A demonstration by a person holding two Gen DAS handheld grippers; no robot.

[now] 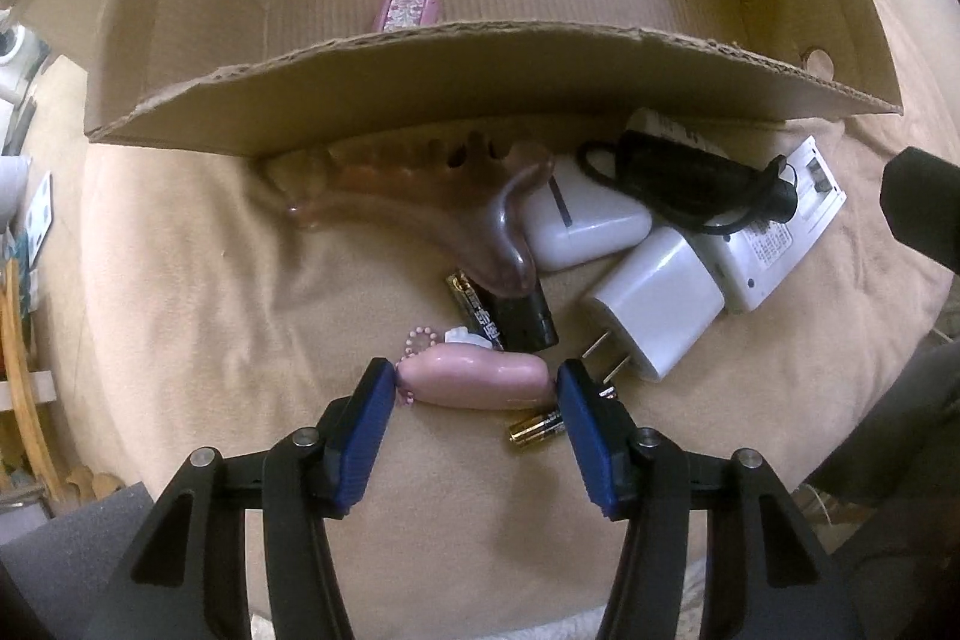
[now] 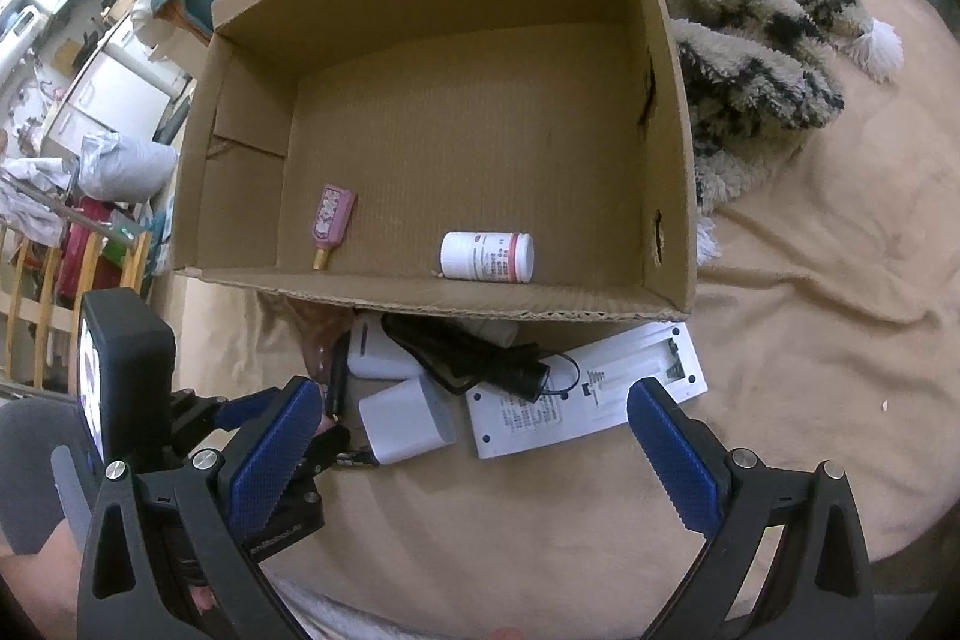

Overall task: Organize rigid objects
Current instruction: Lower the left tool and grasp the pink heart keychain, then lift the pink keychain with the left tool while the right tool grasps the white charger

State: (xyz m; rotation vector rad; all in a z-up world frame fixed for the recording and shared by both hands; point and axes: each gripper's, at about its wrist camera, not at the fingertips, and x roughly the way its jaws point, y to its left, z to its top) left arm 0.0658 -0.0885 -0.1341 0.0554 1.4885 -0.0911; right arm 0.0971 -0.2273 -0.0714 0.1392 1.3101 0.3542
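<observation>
My left gripper (image 1: 477, 385) points down at the tan blanket (image 1: 180, 280), its jaws about half open around a glossy pink oblong object (image 1: 474, 381); both blue pads look to be touching its ends, though I can't tell if they press firmly. A beaded loop (image 1: 418, 340) hangs off its left end. A small gold-tipped battery (image 1: 536, 428) lies just beside it, a larger black battery (image 1: 504, 316) just beyond. Near these sit a white plug adapter (image 1: 654, 313), a white case (image 1: 585, 226), a black corded device (image 1: 684, 178) and a white remote (image 2: 585, 394). My right gripper (image 2: 474, 430) hovers wide open, holding nothing. The cardboard box (image 2: 666, 100) holds a pink bottle (image 2: 333, 220) and a white pill bottle (image 2: 487, 256).
</observation>
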